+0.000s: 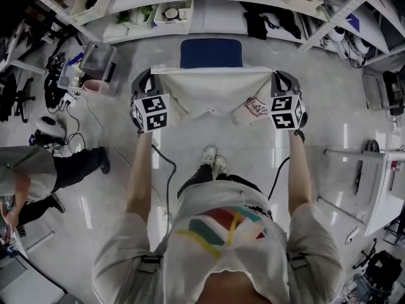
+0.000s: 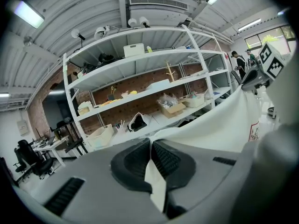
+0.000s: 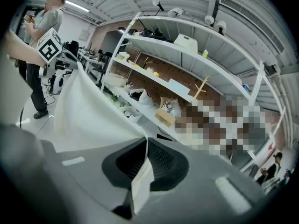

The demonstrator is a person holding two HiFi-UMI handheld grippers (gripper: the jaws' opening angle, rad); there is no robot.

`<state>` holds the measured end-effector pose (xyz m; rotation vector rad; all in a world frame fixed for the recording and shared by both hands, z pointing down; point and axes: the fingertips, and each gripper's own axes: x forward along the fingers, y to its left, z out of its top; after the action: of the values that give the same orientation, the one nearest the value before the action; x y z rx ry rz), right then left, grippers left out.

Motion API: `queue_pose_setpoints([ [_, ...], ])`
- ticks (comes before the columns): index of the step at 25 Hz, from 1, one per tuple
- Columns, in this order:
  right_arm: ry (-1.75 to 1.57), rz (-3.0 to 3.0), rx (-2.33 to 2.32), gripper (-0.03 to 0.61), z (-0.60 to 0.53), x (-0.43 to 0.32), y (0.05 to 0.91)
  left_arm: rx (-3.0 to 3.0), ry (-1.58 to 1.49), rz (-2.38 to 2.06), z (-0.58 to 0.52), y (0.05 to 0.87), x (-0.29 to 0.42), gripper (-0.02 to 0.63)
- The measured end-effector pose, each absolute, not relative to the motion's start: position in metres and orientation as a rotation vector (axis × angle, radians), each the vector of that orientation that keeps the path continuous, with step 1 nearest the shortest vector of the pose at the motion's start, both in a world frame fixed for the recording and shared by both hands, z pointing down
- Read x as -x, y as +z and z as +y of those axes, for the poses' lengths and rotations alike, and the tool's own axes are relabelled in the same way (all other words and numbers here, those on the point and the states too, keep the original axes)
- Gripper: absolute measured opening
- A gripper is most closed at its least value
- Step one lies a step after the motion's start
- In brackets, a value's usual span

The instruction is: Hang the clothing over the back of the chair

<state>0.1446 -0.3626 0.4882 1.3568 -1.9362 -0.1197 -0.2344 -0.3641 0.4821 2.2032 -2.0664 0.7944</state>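
A cream-white garment (image 1: 212, 90) with a small printed patch hangs stretched flat between my two grippers in the head view. My left gripper (image 1: 142, 81) is shut on its left top corner, my right gripper (image 1: 283, 81) on its right top corner. Just beyond the cloth stands the chair, of which only the blue seat (image 1: 211, 52) shows. In the left gripper view the pads (image 2: 163, 160) pinch a fold of the white garment (image 2: 219, 125). The right gripper view shows the garment (image 3: 88, 111) clamped between that gripper's pads (image 3: 159, 160) too.
White shelving (image 1: 209, 11) with boxes and bins lines the far side behind the chair. A cart with a container (image 1: 98, 62) and cables stands at the left. Another person (image 1: 44, 170) stands at the left edge. A white table frame (image 1: 373, 170) is at the right.
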Motion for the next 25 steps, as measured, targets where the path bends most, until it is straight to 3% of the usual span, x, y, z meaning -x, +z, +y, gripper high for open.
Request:
queue_pose_setpoints([
  [25, -0.003, -1.888, -1.174, 0.012, -0.331, -0.121, 0.575, -2.003, 1.056, -1.872, -0.309, 0.614, 0.257, 0.014],
])
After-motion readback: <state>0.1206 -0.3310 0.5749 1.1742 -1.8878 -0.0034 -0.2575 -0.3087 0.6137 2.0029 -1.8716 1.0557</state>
